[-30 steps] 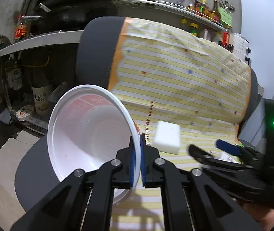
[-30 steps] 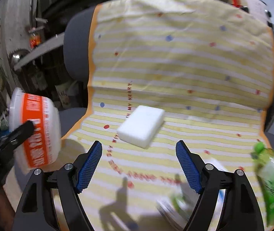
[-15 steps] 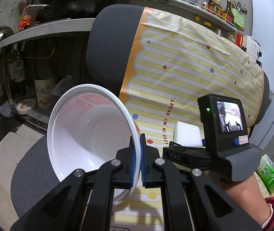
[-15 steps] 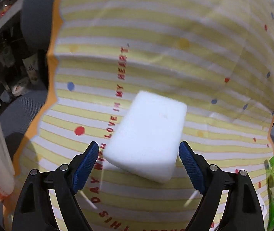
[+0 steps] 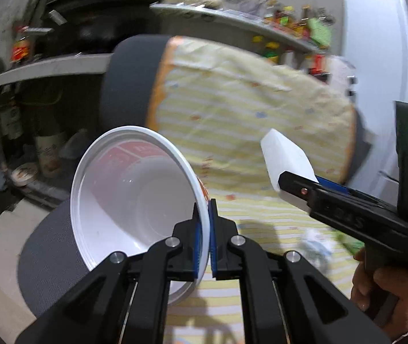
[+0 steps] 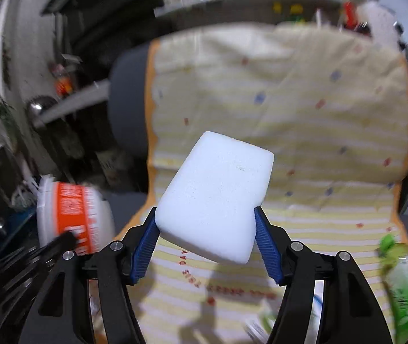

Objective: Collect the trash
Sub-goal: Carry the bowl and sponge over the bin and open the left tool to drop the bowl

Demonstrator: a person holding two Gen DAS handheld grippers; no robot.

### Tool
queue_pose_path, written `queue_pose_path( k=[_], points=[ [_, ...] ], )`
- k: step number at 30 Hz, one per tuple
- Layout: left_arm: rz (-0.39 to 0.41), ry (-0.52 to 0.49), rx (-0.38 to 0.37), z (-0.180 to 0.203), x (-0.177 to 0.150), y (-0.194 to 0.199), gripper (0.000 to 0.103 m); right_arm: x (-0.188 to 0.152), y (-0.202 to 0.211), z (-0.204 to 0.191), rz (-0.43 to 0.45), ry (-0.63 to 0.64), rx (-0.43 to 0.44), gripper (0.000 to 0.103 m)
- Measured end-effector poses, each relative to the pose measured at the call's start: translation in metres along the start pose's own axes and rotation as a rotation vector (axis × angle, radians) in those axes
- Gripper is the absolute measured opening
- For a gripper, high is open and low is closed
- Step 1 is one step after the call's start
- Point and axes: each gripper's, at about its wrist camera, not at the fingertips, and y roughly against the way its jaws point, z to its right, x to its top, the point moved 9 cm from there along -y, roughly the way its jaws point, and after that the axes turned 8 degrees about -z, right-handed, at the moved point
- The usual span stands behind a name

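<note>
The left gripper [image 5: 205,236] pinches the rim of a white cup [image 5: 135,200], mouth toward the camera. To its right, the right gripper [image 6: 205,239] clamps a white sponge [image 6: 218,195], lifted above the striped chair cover [image 6: 318,143]. A green bottle [image 6: 404,281] lies to its lower right.

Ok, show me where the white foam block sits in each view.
Left wrist: white foam block right of centre, in the right hand-held gripper.
Right wrist: centre, between blue pads.
Shared landmark: striped yellow cloth on the chair.
</note>
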Motion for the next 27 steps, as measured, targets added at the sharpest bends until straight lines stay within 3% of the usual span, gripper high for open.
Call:
queue_pose_path(
  k=[6,16,21,27],
  points=[
    [0.005,-0.120,-0.191,0.106,-0.014,0.024,0.003,-0.032,0.105,0.062,0.099,0.023,-0.105,0.066],
    [-0.089,-0.364,-0.476,0.297,-0.076,0.043,0.003,-0.109,0.227,0.188,0.133,-0.103,-0.345,0.066],
    [-0.127,-0.453,-0.617,0.371,-0.109,0.050,0.003,-0.156,0.292,0.255,0.132,-0.198,-0.509,0.067],
    [-0.177,-0.556,-0.785,0.446,-0.154,0.060,0.003,-0.200,0.351,0.303,0.135,-0.298,-0.637,0.068]
  ],
)
